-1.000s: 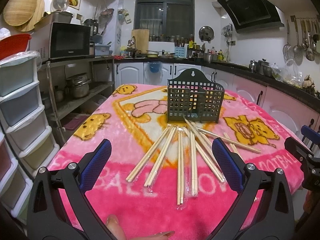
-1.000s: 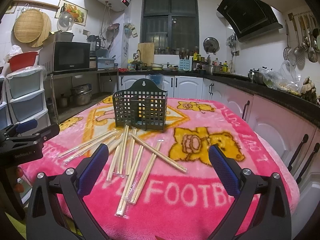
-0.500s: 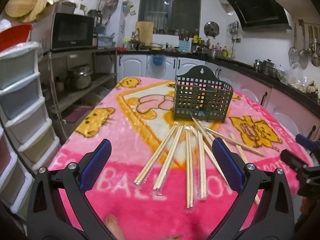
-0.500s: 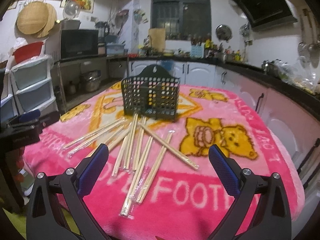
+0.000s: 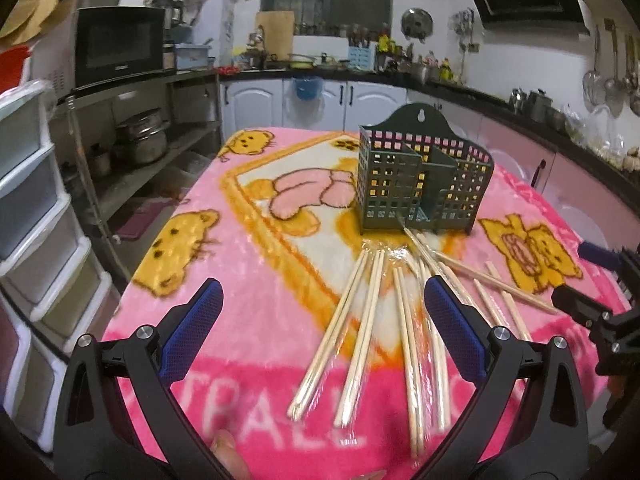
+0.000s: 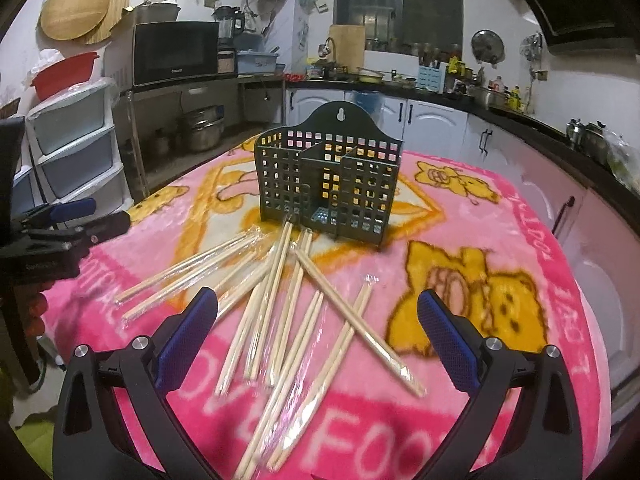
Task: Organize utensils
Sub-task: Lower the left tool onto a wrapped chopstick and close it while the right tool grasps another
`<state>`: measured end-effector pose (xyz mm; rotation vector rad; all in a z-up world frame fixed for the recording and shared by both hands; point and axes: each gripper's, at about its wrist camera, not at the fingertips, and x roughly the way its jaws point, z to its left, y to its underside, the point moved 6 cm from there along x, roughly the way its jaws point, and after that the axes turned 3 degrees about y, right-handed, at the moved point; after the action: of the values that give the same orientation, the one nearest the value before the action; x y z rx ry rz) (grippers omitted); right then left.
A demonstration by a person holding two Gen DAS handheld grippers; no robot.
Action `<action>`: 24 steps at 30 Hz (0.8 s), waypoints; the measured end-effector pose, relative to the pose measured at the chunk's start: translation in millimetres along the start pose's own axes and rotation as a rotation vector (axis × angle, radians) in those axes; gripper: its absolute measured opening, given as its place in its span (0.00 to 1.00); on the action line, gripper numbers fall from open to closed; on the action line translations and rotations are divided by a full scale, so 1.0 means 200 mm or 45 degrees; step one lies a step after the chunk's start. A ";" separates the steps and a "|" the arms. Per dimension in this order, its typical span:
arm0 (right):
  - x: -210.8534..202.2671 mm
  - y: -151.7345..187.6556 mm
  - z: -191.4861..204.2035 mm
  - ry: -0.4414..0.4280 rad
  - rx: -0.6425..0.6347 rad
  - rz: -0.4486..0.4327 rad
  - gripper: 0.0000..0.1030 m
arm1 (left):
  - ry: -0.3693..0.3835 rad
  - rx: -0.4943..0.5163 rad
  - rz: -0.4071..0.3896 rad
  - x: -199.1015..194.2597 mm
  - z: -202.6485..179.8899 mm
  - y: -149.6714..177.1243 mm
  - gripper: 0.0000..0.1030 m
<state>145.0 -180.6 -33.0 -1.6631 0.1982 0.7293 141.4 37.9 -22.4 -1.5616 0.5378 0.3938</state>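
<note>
left gripper (image 5: 318, 328): fingers spread wide, empty, hovering, a fingertip of the holding hand (image 5: 230, 454) at near edge | right gripper (image 6: 318, 330): fingers spread wide, empty, hovering level, pointing far

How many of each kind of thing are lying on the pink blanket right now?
Wrapped chopstick pairs: 8, roughly, since they overlap
Green utensil holder: 1
Total: 9

Pink blanket-covered table (image 6: 500, 216); green holder (image 6: 328, 184) standing; wrapped chopsticks (image 6: 280, 312) scattered.
</note>
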 end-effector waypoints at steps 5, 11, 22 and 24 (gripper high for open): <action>0.13 -0.06 -0.02 -0.014 -0.033 0.065 0.93 | 0.038 0.056 0.060 0.14 -0.03 -0.04 0.90; 0.28 -0.10 -0.04 -0.023 -0.074 0.139 0.79 | 0.117 0.064 0.167 0.31 -0.03 -0.08 0.90; 0.48 -0.08 -0.06 -0.134 -0.131 0.270 0.47 | 0.196 0.069 0.408 0.62 -0.03 -0.04 0.52; 0.51 -0.07 -0.05 -0.162 -0.147 0.298 0.44 | 0.217 0.075 0.438 0.65 -0.03 -0.03 0.44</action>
<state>234.8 -160.2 -78.0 -1.7131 0.2677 1.0370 252.6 18.9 -89.2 -1.4541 0.9489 0.5023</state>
